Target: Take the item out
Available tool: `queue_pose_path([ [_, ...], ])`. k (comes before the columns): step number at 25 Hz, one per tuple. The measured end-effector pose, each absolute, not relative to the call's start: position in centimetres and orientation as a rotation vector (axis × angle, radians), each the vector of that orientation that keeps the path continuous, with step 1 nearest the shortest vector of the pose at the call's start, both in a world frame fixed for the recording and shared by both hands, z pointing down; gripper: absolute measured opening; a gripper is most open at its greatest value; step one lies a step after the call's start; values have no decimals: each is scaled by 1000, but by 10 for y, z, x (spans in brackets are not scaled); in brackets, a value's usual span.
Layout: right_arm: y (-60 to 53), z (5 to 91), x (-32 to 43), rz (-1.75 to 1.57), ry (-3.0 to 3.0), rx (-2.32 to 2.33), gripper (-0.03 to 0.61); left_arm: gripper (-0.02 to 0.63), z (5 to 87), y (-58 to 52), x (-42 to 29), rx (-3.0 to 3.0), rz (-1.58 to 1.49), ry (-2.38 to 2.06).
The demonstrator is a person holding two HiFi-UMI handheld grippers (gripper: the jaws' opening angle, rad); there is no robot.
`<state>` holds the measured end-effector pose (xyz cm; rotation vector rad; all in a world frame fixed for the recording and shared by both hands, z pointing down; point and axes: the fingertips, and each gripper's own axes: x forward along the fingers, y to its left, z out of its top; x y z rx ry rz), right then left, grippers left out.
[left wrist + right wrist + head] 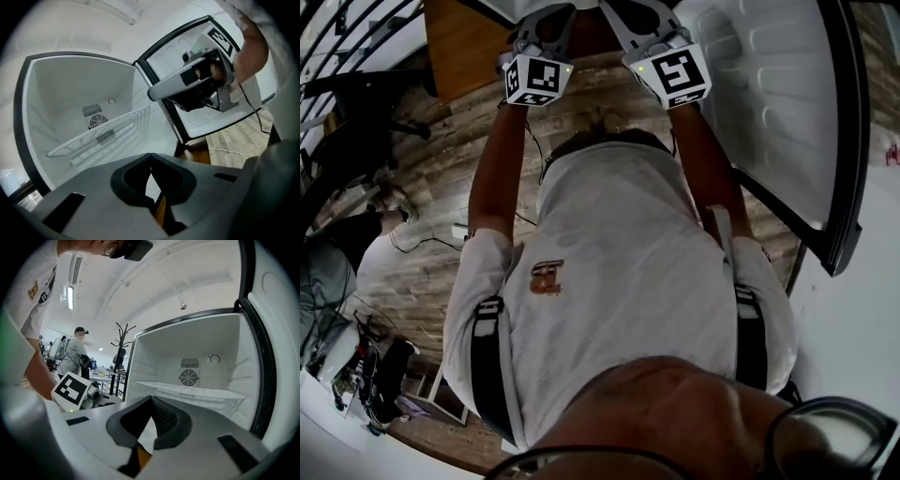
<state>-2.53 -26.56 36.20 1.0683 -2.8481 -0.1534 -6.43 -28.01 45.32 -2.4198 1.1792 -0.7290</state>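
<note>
The item to be taken out was not visible in any view, so its direction from the tongs and its long axis could not be read. The only place where it could be was the white fridge compartment (220, 341), which stood open straight ahead of the right tongs (151, 401). The part above the wire shelf (197, 392) looked empty, with only the round fan grille (189, 377) on the back wall. The part under the shelf was covered by the body of the tongs, so I cannot tell what was there.

The right tongs were closed, tip against tip, with nothing between them. The left tongs (151, 159) were also fully closed and empty. They looked at the same compartment from a tilted angle, with the open door (220, 119) to their right and a wooden floor (229, 145) below it.

In my judgement the right tongs faced the opening more squarely and would be better placed to reach in. Before any grasp, both would need to open, and the lower part of the compartment should be looked at first.
</note>
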Motion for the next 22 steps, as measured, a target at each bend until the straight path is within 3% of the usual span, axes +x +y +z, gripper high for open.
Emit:
queue_pose_path([
  [19,-307,372,-36,-111,-2774,1120,32,23,515,-315,-69,-2218,-1091,851],
  [22,-309,373,-34,-103,-2763,1132,34,96,522,-317,-67,-2193,-1128,821],
])
